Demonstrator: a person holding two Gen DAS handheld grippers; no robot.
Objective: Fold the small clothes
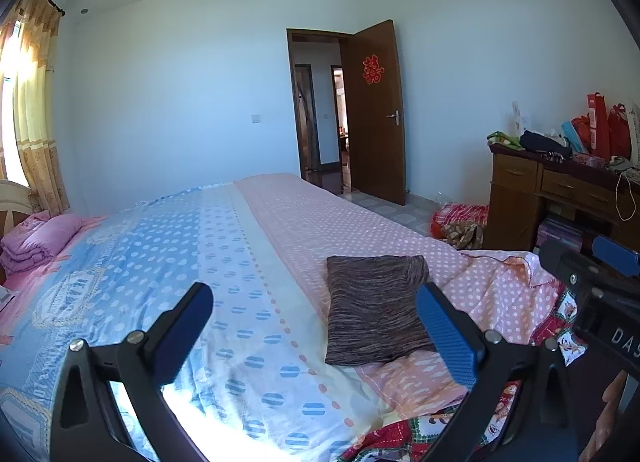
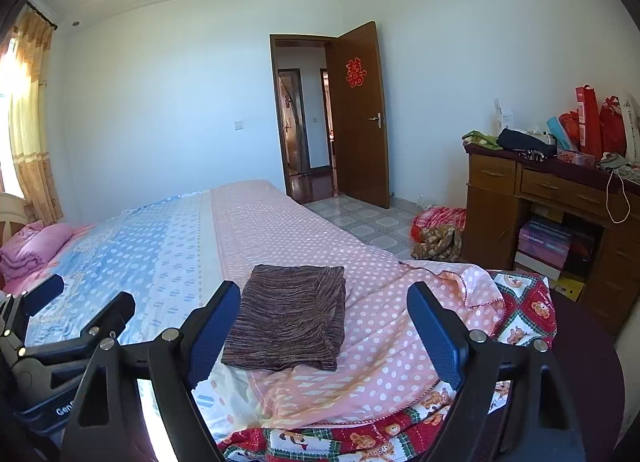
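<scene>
Bedroom, polka-dot bed [image 2: 280, 221]: folded brown knit garment [image 2: 288, 322] at 12 o'clock of spread, empty right claw [image 2: 324, 326]; left claw [image 1: 316, 326] also spread.

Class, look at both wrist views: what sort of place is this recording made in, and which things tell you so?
Most likely a home bedroom. A made bed fills the middle, a folded pink quilt lies at its far end, and a cluttered wooden desk stands by the wall.

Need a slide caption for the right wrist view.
Open right claw above a folded brown knit garment on the polka-dot bed.
</scene>
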